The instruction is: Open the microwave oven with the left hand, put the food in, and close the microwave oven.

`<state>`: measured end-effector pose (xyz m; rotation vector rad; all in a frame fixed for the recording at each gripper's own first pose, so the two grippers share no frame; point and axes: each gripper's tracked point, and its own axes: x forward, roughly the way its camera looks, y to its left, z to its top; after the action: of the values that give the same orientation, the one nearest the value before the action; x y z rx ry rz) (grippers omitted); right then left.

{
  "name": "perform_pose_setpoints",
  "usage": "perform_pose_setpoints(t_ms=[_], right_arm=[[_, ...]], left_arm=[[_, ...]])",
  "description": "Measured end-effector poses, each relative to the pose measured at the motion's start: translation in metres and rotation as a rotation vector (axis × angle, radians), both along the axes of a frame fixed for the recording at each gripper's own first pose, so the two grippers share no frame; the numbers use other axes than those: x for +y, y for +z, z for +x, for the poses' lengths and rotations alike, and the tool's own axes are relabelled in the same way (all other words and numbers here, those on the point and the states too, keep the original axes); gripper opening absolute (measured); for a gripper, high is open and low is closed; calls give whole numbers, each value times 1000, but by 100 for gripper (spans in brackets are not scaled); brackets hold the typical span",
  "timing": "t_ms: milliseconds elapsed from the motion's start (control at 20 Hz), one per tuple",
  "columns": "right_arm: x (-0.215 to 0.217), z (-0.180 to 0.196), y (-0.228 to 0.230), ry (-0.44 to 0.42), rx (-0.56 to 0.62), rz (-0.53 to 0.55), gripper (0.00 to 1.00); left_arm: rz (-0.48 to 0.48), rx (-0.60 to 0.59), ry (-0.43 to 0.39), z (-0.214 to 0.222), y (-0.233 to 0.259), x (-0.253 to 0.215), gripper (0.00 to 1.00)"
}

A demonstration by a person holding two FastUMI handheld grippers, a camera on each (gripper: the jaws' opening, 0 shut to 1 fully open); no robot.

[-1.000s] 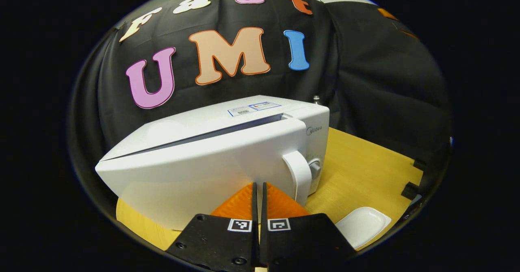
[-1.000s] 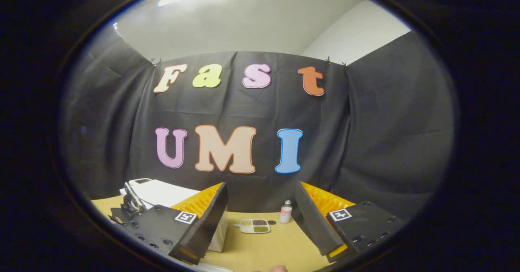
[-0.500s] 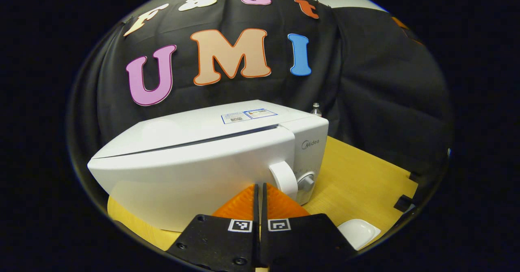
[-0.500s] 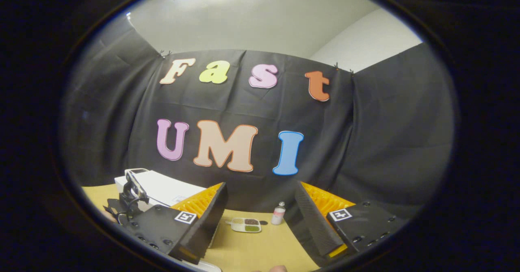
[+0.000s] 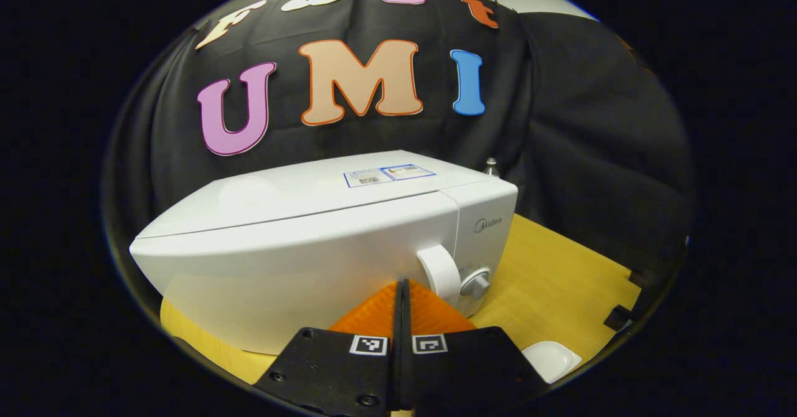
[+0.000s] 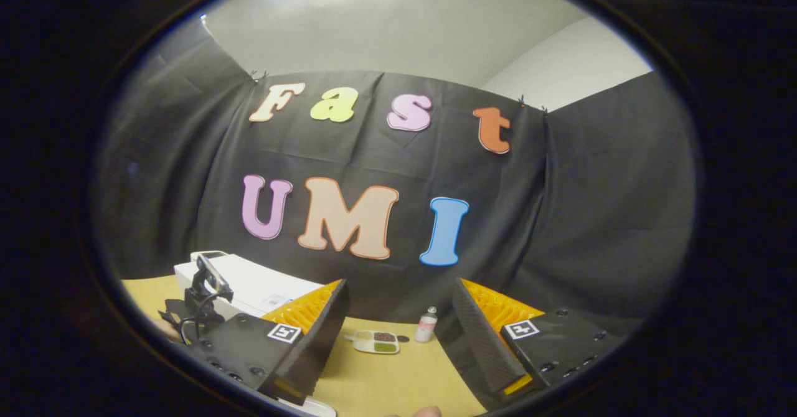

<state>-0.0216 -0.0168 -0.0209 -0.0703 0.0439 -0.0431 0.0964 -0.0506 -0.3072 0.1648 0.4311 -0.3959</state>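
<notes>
In the left gripper view the left gripper (image 5: 399,289) has its two fingers pressed flat together with nothing between them, and their tips sit right at the front of the microwave oven (image 5: 324,243), low on its door (image 5: 280,261), just left of the rounded white door handle (image 5: 439,272); actual contact cannot be told. The door lies flush with the body, so the oven is closed. A round control knob (image 5: 476,283) sits just right of the handle on the control panel, and two small labels (image 5: 387,175) lie on the oven's top. The oven stands on a yellow wooden table (image 5: 560,280), with a white dish (image 5: 551,360) near the table's front edge to the right, and a small bottle top (image 5: 491,166) peeks up behind the oven's far corner. In the right gripper view the right gripper (image 6: 398,317) is spread wide and empty, raised above the table (image 6: 386,386). Between its fingers, farther off on the table, lie a divided food tray (image 6: 376,341) and, just right of it, a small upright bottle (image 6: 426,325). To the left, the oven (image 6: 243,283) shows white, with the other gripper's dark frame (image 6: 202,292) in front of it.
</notes>
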Motion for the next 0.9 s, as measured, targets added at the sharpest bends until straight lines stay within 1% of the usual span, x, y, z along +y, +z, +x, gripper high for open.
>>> perform_pose_setpoints(t_ms=[100, 200, 250, 350, 400, 450, 500, 550, 650, 700, 800, 850, 900], right_arm=[[2, -3, 0, 4, 3, -10, 96], [0, -5, -2, 6, 3, -23, 96], [-1, -4, -2, 4, 3, -27, 96], [1, -3, 0, 5, 4, -13, 96], [2, -4, -1, 8, 4, -4, 96], [3, -3, -3, 11, 3, 2, 100], [6, -1, -4, 17, 4, 4, 100], [9, 1, -4, 22, 7, 5, 96], [17, 4, -7, 39, 18, 9, 96], [21, 4, -6, 54, 19, 17, 100], [28, 7, -3, 73, 14, 28, 100], [31, 8, -1, 81, 11, 26, 96], [33, 9, 0, 85, 8, 19, 100]], left_arm=[[18, -3, 23, -5, 1, 6, 1], [-9, 2, 32, -18, 6, 6, 0], [-15, -3, 33, -25, 11, 8, 0], [10, -17, 20, -41, 26, 13, 0], [27, -45, 21, -45, 39, 19, 0], [26, -75, 20, -49, 55, 23, 0], [8, -100, 24, -51, 73, 26, 1], [-18, -116, 35, -54, 91, 31, 0], [-63, -151, 78, -55, 133, 45, 0], [-75, -179, 108, -51, 155, 55, 0], [-106, -218, 153, -48, 195, 69, 1], [-122, -242, 166, -50, 214, 75, 0], [-125, -266, 172, -50, 231, 78, 2]])
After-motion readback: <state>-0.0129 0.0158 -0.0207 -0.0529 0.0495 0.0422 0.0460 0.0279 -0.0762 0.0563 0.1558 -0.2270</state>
